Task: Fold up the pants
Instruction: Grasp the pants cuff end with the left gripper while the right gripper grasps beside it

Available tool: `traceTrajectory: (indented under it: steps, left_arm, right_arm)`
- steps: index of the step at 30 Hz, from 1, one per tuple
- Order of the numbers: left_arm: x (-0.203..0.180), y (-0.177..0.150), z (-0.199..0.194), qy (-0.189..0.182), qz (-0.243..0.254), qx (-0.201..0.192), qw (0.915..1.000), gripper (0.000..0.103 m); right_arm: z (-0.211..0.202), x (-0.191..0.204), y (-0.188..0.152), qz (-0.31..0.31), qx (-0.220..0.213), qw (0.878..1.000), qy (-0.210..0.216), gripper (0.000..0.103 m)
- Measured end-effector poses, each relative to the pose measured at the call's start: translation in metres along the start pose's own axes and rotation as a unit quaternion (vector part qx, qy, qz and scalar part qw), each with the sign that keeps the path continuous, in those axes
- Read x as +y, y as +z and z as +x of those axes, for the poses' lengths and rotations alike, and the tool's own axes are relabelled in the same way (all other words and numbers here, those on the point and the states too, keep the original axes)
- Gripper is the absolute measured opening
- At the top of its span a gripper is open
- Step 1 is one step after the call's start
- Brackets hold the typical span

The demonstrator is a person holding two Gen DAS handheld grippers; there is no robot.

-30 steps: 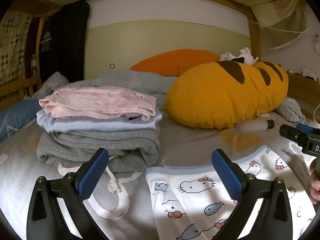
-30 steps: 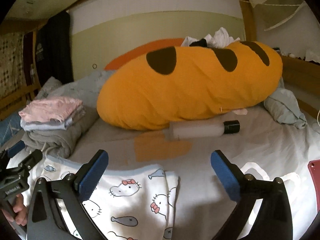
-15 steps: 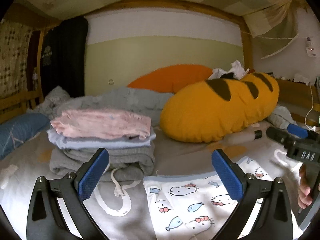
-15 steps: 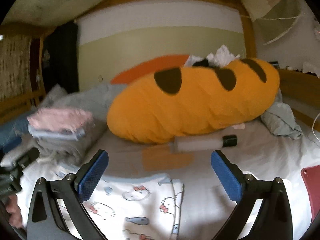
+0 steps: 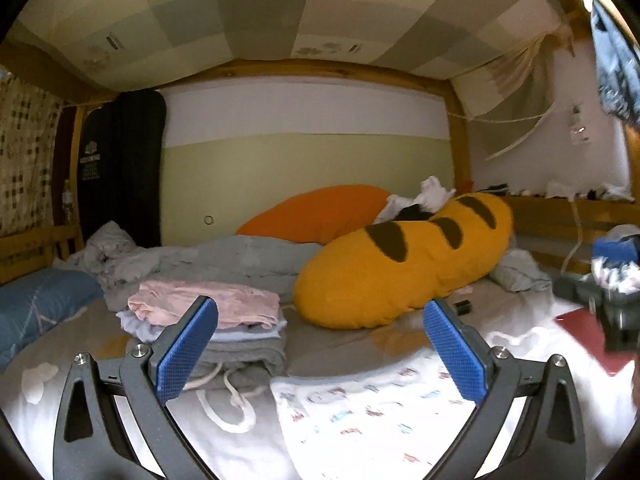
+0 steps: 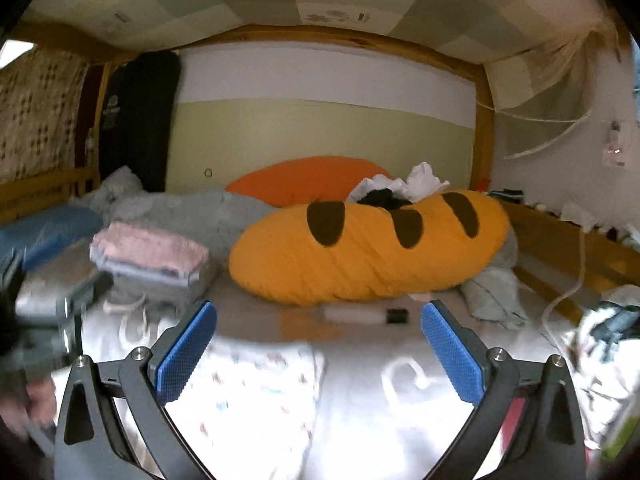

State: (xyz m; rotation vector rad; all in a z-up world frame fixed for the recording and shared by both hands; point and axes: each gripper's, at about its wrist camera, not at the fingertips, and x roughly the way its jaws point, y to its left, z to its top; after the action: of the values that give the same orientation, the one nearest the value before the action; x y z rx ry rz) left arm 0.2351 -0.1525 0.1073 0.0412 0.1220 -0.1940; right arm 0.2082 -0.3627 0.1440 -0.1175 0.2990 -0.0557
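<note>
White bedding covers the bed [image 5: 224,440], where an orange loaf-shaped pillow [image 5: 400,268] lies at the back. Left of it sits a stack of folded clothes [image 5: 208,328], pink on top, grey beneath. Printed white pants [image 5: 372,412] lie flat on the bed in front of both claws, blurred. Left claw [image 5: 320,356] stands wide apart, holding and touching nothing. Right claw [image 6: 318,354] is likewise spread wide and empty above the pants.

Between the wide-apart fingers [image 5: 188,348] of the left gripper [image 5: 320,354] lies the folded printed pants [image 5: 372,412], a stack of folded clothes [image 5: 208,320] beyond the left finger.
</note>
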Motion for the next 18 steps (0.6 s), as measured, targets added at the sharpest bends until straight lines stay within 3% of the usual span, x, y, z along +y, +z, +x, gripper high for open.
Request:
traceTrajectory:
  steps: [3, 7, 11, 14, 18]
  left_arm:
    - [-0.004, -0.009, -0.026, -0.018, 0.004, 0.008, 0.9998, 0.102]
    - [-0.012, -0.035, -0.055, 0.005, 0.041, 0.028, 0.9988, 0.102]
    - [-0.010, -0.055, -0.070, -0.008, -0.019, 0.086, 0.9961, 0.102]
    - [-0.015, -0.067, -0.077, -0.010, -0.033, 0.118, 0.9925, 0.101]
    - [-0.022, -0.087, -0.077, -0.030, -0.046, 0.184, 0.9813, 0.094]
  right_arm:
    - [-0.027, -0.011, -0.027, 0.047, 0.030, 0.998, 0.034, 0.102]
    - [-0.053, -0.021, -0.057, 0.092, 0.045, 0.993, 0.059, 0.102]
    - [-0.067, -0.029, -0.083, 0.124, 0.051, 0.990, 0.043, 0.102]
    - [-0.072, -0.033, -0.101, 0.151, 0.075, 0.983, 0.075, 0.102]
    - [-0.064, -0.037, -0.120, 0.173, 0.123, 0.972, 0.096, 0.102]
